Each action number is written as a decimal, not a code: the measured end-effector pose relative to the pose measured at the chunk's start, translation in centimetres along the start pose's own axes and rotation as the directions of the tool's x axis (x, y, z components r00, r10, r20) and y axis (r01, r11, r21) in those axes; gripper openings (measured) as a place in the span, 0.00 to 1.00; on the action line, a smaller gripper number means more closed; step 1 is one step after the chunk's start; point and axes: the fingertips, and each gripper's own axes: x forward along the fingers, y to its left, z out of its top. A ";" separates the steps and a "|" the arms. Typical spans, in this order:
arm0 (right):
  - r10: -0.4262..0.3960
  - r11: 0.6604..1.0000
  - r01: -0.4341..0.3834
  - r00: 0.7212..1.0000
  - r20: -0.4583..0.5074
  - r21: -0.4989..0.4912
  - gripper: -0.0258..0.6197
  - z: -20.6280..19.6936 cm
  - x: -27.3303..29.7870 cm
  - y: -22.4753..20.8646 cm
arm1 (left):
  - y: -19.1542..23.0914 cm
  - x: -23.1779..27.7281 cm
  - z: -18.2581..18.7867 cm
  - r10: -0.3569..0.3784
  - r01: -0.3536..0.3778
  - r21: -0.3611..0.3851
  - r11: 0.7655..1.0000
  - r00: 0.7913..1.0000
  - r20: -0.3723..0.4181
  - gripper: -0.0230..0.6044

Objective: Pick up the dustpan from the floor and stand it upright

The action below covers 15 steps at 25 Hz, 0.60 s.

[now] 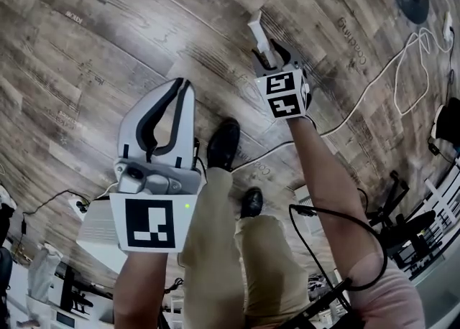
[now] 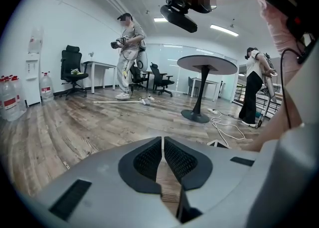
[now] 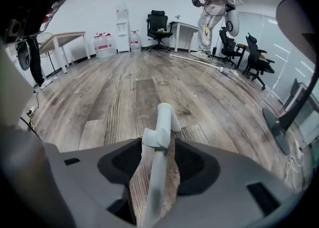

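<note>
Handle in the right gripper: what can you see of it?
The handle is a pale, plastic-looking bar with a short hook-like stub near its far end. It lies between the jaws of the right gripper, which seem to close on the wider stub part. Wood floor shows on both sides of the thinner bar. The far end pokes past the jaws. No pan is in view.

Khaki trousers (image 1: 215,248) and black shoes (image 1: 223,144) fill the lower centre, a pink sleeve (image 1: 388,292) with a looping black cable (image 1: 338,234) sits lower right, and the grey left gripper (image 1: 183,85) and right gripper (image 1: 269,54) carry black jaw pads and black-and-white marker cubes (image 1: 149,223).
</note>
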 end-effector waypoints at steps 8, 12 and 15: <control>-0.019 1.000 0.018 0.999 -0.048 -0.014 0.31 -1.2 2.2 -0.4 | 0.4 -0.1 -0.9 0.006 -0.006 0.013 1.000 1.000 0.010 0.07; -0.041 0.999 0.040 0.997 -0.063 -0.029 0.19 -1.4 2.4 -0.8 | 0.4 -0.6 -1.0 0.006 -0.007 0.027 1.000 1.000 0.006 0.07; -0.045 0.999 0.043 0.998 -0.050 -0.033 0.19 -0.7 1.0 -0.9 | 0.3 -1.5 -0.4 0.021 -0.022 0.014 1.000 1.000 0.013 0.07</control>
